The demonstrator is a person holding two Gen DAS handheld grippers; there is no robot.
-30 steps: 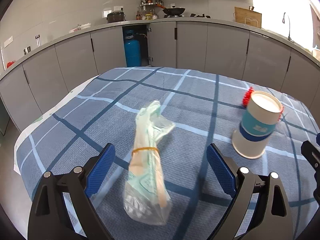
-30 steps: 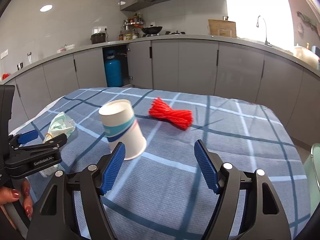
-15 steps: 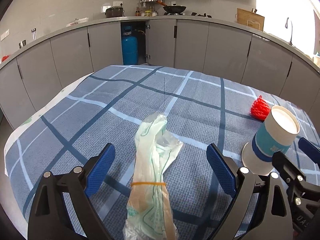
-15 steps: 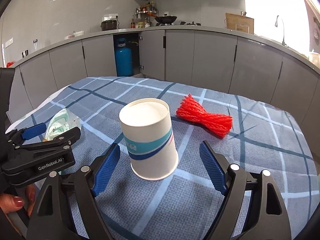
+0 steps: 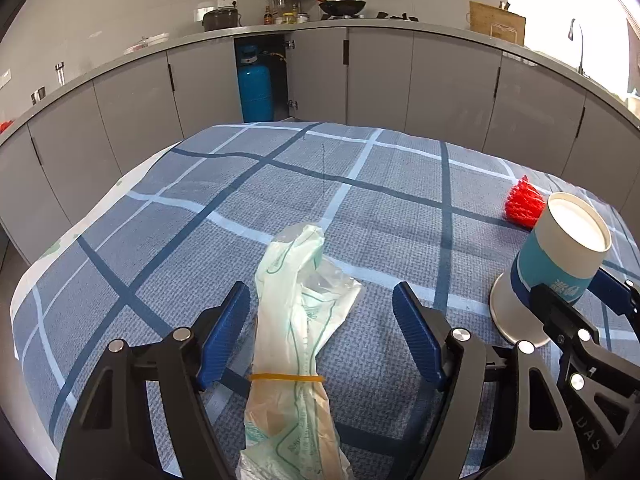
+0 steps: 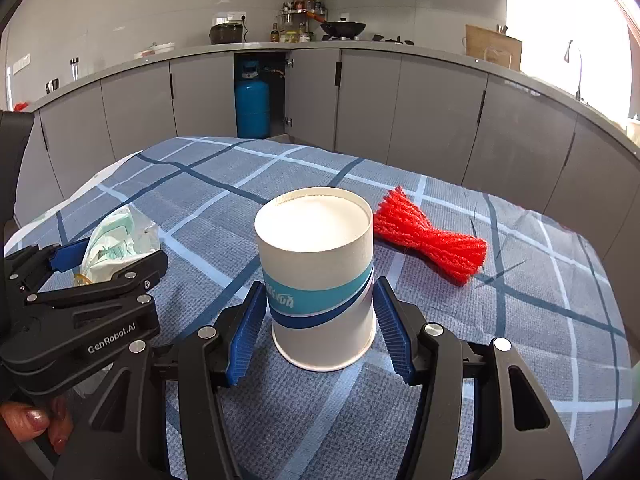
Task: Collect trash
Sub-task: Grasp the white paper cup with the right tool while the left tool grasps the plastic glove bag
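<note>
A rolled plastic bag (image 5: 296, 320) with a yellow rubber band around it lies on the checked tablecloth (image 5: 200, 216). It lies lengthwise between the fingers of my left gripper (image 5: 320, 288), whose jaws are closing, with a gap on each side. An upside-down white paper cup (image 6: 320, 276) with a teal band stands between the blue pads (image 6: 248, 332) of my right gripper (image 6: 319, 283). These jaws are closing too, and the pads sit right beside the cup's walls. A red mesh bundle (image 6: 432, 240) lies behind the cup.
The left gripper (image 6: 120, 252) shows at the left of the right wrist view, close to the cup, with a hand (image 6: 36, 424) below it. Grey kitchen cabinets ring the table, and a blue gas cylinder (image 6: 252, 104) stands in an open one. The table's left edge drops off.
Both grippers moved forward over the table. The cup, earlier ahead and left of the right jaws, now stands between them. Both pairs of jaws have narrowed.
</note>
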